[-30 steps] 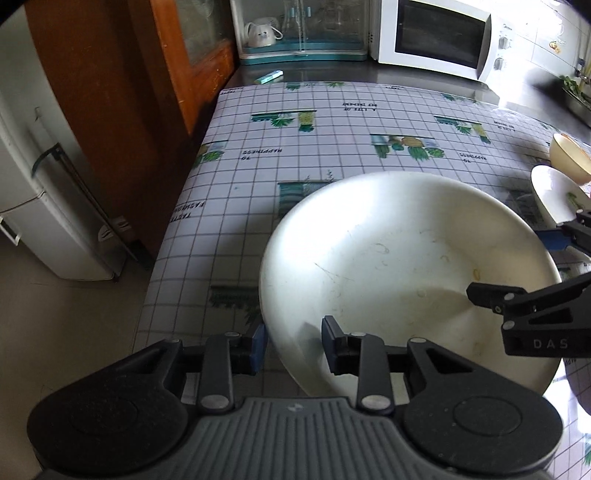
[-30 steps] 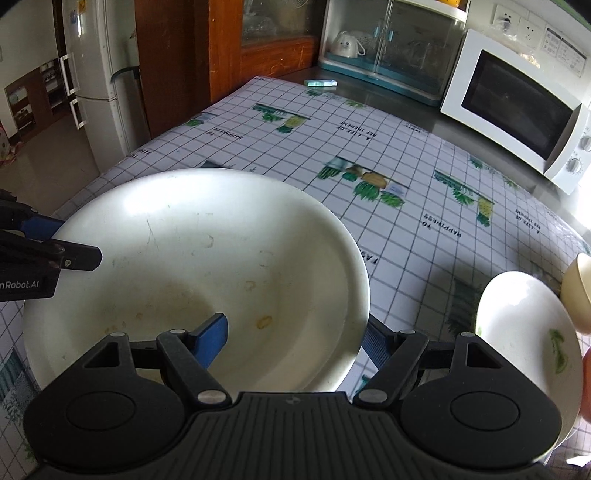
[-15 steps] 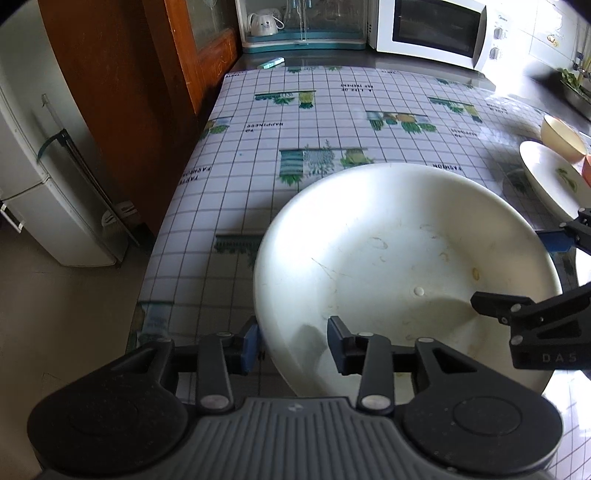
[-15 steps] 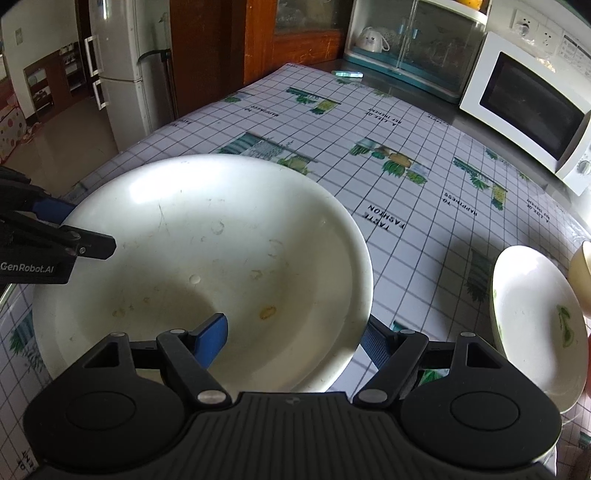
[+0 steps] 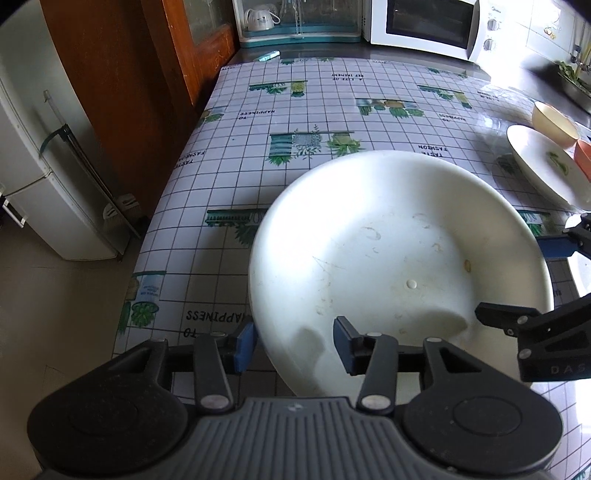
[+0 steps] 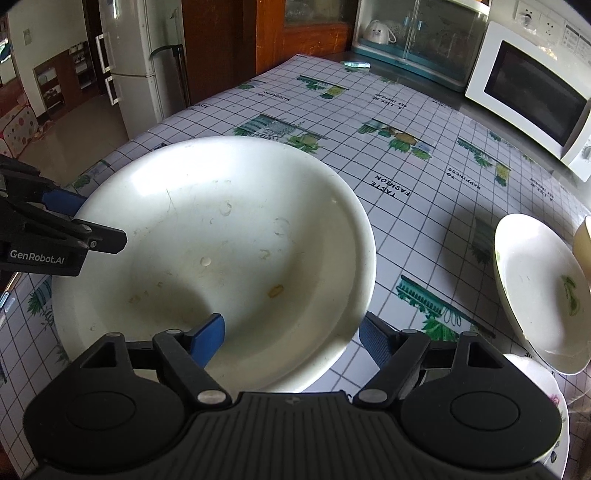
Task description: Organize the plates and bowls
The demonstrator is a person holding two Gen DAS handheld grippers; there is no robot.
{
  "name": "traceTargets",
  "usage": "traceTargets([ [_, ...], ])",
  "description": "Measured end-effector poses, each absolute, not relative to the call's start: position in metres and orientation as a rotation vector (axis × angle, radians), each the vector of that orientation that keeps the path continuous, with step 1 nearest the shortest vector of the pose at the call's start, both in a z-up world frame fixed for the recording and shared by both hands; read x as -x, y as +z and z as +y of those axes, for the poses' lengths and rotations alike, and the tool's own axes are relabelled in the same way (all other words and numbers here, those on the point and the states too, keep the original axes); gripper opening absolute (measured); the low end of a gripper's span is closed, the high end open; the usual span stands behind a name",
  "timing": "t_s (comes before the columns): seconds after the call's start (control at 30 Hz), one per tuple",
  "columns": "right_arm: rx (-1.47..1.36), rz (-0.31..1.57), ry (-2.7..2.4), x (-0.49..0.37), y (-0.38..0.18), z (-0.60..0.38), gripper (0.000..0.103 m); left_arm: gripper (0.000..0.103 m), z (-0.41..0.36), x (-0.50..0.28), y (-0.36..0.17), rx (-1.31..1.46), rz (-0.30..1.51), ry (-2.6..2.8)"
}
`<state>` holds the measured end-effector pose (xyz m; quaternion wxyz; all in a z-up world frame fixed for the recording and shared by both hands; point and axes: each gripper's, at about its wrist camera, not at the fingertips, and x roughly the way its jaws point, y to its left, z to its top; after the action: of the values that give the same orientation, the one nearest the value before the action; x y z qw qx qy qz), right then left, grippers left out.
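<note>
A large white basin (image 5: 399, 258) is held over the checked tablecloth (image 5: 295, 122), gripped from both sides. My left gripper (image 5: 291, 343) straddles its near-left rim, one pad inside and one outside, shut on it. My right gripper (image 6: 291, 332) straddles the opposite rim (image 6: 354, 325) the same way, shut on it. Each gripper shows in the other's view, the right one (image 5: 535, 325) and the left one (image 6: 55, 240). A white plate with a green motif (image 6: 543, 288) lies to the right, with a yellowish bowl (image 5: 554, 118) behind it.
An orange bowl (image 5: 583, 155) is partly visible at the right edge. A flowered white bowl (image 6: 539, 391) sits beside my right gripper. A microwave (image 5: 424, 22) and a glass cabinet (image 5: 295, 18) stand at the table's far end. The table's left edge (image 5: 162, 206) drops to the floor by a fridge.
Both grippers have pulled back toward the near end of the table with the basin between them and risen. More tablecloth shows beyond the basin.
</note>
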<state>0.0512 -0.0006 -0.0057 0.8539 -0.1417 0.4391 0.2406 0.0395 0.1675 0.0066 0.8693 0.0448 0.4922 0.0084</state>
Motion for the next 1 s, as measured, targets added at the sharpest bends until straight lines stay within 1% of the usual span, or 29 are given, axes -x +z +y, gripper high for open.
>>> traceTargets([
  [0.07, 0.295, 0.923, 0.507, -0.050, -0.004, -0.006, 0.103, 0.050, 0.167, -0.037, 0.012, -0.097, 1.019, 0.015],
  [0.23, 0.275, 0.916, 0.509, -0.045, 0.005, -0.022, 0.103, 0.057, 0.162, -0.030, 0.032, -0.105, 0.967, 0.002],
  [0.43, 0.259, 0.871, 0.493, -0.033, 0.023, -0.048, 0.103, 0.058, 0.140, -0.028, 0.052, -0.097, 0.910, -0.058],
  [0.63, 0.247, 0.829, 0.419, -0.021, 0.038, -0.089, 0.103, 0.058, 0.097, -0.030, 0.060, -0.090, 0.862, -0.205],
  [0.83, 0.248, 0.806, 0.289, -0.007, 0.034, -0.135, 0.103, 0.058, 0.042, -0.032, 0.056, -0.103, 0.858, -0.382],
  [1.0, 0.224, 0.827, 0.186, 0.002, 0.019, -0.173, 0.103, 0.055, -0.007, -0.034, 0.043, -0.151, 0.875, -0.487],
])
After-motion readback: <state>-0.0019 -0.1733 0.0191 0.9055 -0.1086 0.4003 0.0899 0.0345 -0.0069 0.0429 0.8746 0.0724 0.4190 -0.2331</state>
